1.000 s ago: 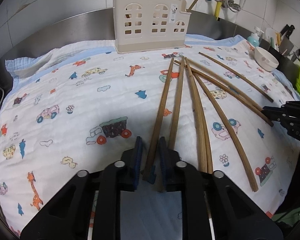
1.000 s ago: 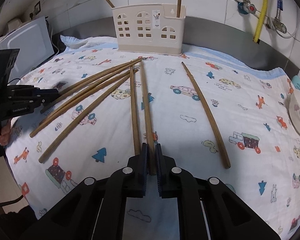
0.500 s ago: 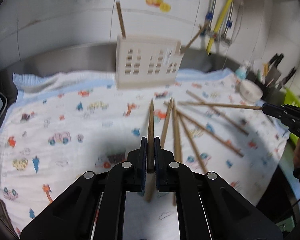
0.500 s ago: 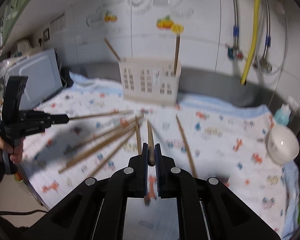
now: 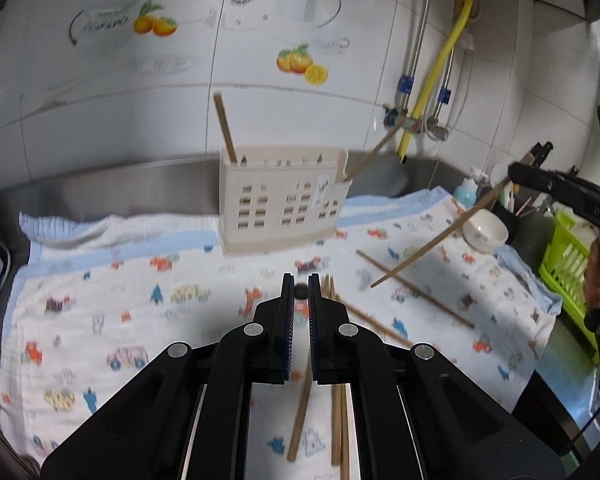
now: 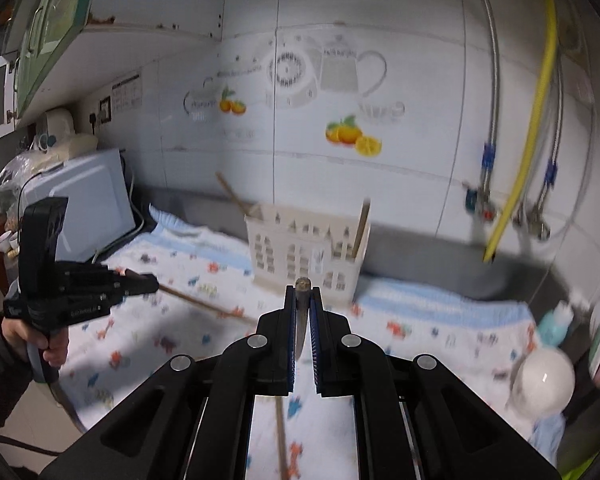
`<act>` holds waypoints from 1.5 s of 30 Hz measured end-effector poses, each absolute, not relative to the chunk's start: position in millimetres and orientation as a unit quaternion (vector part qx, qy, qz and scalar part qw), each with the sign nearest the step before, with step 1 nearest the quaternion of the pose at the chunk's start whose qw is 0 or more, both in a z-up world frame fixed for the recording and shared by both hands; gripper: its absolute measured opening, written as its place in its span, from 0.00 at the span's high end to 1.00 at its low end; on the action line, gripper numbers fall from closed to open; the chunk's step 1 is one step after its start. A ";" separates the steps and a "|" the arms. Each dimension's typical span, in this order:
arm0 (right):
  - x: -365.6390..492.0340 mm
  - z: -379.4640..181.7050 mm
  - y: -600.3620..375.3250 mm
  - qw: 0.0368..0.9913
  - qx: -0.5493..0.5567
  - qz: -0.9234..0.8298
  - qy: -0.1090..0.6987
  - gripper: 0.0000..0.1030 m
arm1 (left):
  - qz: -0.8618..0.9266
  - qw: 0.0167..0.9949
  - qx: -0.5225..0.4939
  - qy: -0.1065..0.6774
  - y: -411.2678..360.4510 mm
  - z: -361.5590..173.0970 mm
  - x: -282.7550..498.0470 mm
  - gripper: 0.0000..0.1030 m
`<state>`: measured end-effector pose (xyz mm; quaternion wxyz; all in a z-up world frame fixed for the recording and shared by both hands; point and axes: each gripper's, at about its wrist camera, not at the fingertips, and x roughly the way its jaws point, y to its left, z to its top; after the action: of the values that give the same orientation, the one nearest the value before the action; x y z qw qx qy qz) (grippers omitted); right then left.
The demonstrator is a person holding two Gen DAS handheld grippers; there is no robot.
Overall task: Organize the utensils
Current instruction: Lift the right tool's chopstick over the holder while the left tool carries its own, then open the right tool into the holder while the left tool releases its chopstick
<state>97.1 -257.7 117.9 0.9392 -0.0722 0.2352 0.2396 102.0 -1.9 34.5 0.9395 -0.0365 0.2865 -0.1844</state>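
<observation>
My left gripper (image 5: 301, 292) clamps brown wooden chopstick (image 5: 299, 420); right gripper (image 6: 303, 295) clamps another chopstick (image 6: 300, 330). Cream plastic house-pattern utensil holder (image 5: 278, 200) at 12 o'clock holds two chopsticks (image 5: 225, 128), leaning outward.

Each camera rides on its own gripper and looks forward along the fingers, tilted down over the cloth (image 5: 100, 300) toward the tiled wall; the left view faces the holder (image 5: 280, 204) almost square on, from mid-counter; the right view sees the holder (image 6: 304, 248) from its right side, a little farther back; both share holder, cloth and yellow hose (image 5: 432, 80); each catches the other gripper at its edge.
</observation>
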 end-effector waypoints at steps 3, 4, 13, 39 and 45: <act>114.7 142.5 -253.9 0.941 -0.069 0.246 0.224 0.94 | -0.190 0.943 -0.038 0.272 -1.9 51.3 110.5 0.95; 120.5 149.9 -251.8 0.941 -0.070 0.247 0.220 0.94 | -0.191 0.945 -0.037 0.264 -2.2 61.4 114.2 0.95; 177.1 190.3 -239.2 0.950 -0.076 0.223 0.202 0.94 | -0.201 0.961 -0.026 0.188 -15.7 138.8 139.4 0.95; 267.1 144.2 -229.6 0.937 -0.052 0.218 0.267 0.94 | -0.117 0.971 -0.017 0.210 -17.7 133.6 260.4 0.94; 254.4 150.1 -234.4 0.940 -0.053 0.218 0.257 0.87 | -0.122 0.971 -0.012 0.206 -19.4 136.1 253.1 0.86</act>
<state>254.4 -234.4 150.1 0.9400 -0.0530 0.2568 0.2182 253.1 -19.4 136.1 0.9708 -0.0123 0.2061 -0.1219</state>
